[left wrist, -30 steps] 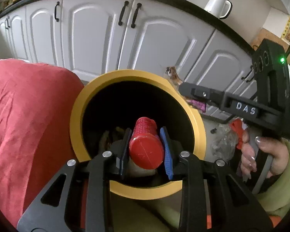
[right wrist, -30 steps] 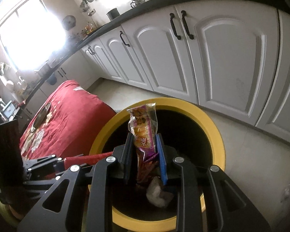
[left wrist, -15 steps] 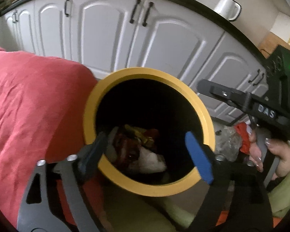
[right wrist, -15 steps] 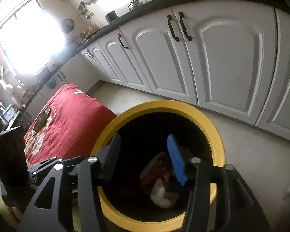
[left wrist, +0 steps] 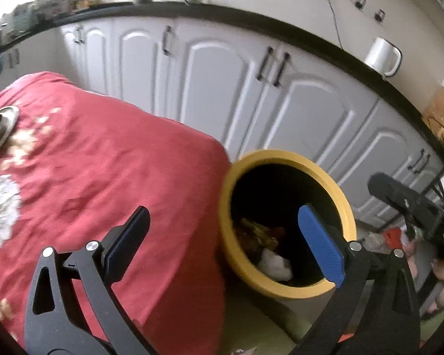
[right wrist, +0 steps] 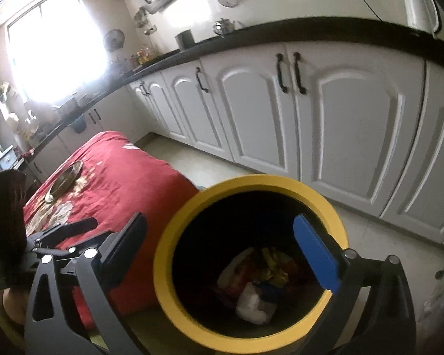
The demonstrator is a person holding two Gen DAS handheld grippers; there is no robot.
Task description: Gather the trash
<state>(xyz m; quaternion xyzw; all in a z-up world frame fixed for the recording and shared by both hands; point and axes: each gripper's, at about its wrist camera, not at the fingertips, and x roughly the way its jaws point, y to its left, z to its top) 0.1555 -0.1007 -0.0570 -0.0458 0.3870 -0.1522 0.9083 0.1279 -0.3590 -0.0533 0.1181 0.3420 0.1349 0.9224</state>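
Both grippers have just been opening and now stand wide with nothing between the jaws. The left gripper (left wrist: 223, 235) has its dark finger over the red cloth (left wrist: 103, 171) and its blue finger over the mouth of the bin (left wrist: 344, 207), a black bin with a yellow rim standing just beside the cloth-covered table. The right gripper (right wrist: 222, 245) frames the bin (right wrist: 192, 207) straight below and ahead, so the trash (right wrist: 260, 278) shows between its jaws: crumpled wrappers and a white wad lying on the bin's bottom. In the left view the trash (left wrist: 266, 245) lies beyond the blue finger. White cabinets (right wrist: 340, 118) stand behind the bin.
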